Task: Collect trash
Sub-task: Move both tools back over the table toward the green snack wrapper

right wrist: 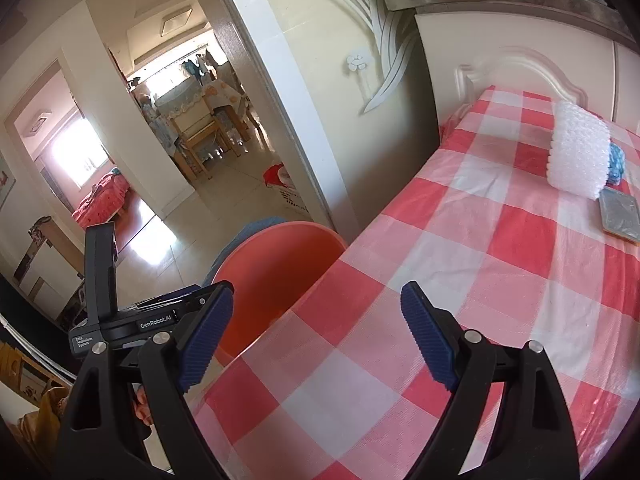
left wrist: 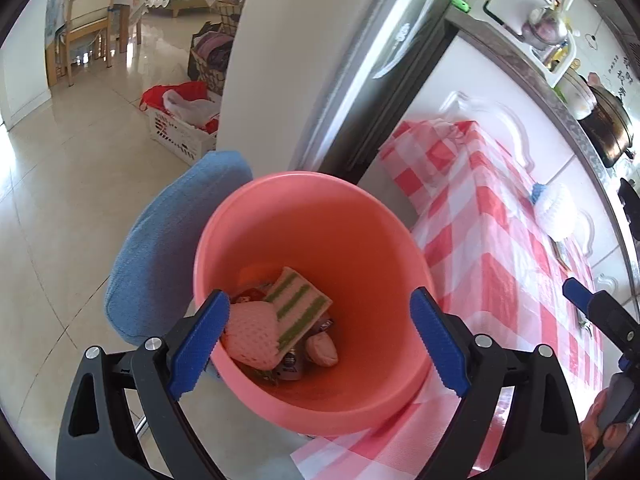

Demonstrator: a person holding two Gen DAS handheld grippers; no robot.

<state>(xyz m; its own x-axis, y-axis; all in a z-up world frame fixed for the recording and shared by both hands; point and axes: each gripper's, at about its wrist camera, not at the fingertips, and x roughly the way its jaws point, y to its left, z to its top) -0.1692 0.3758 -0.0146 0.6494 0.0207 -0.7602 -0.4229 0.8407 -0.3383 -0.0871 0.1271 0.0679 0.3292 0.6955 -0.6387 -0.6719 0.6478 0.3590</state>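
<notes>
A pink bin (left wrist: 308, 414) stands beside the table, against a blue cushion (left wrist: 160, 248). In its bottom lie a green-striped packet (left wrist: 298, 304), a pink foam net (left wrist: 252, 334) and other small wrappers. My left gripper (left wrist: 319, 296) hovers over the bin's mouth, open, nothing between its fingers. My right gripper (right wrist: 317, 286) is open over the near edge of the red-and-white checked tablecloth (right wrist: 460, 264), also holding nothing. On the far end of the table lie a white foam net (right wrist: 578, 152), a blue piece (right wrist: 616, 164) behind it and a flat grey pad (right wrist: 620, 218).
A white cabinet (right wrist: 500, 64) with a cluttered counter runs behind the table. A door frame (right wrist: 280, 92) stands left of it. A white basket (left wrist: 180, 136) with red and white bags sits on the tiled floor. A wooden chair (left wrist: 86, 20) is in the far room.
</notes>
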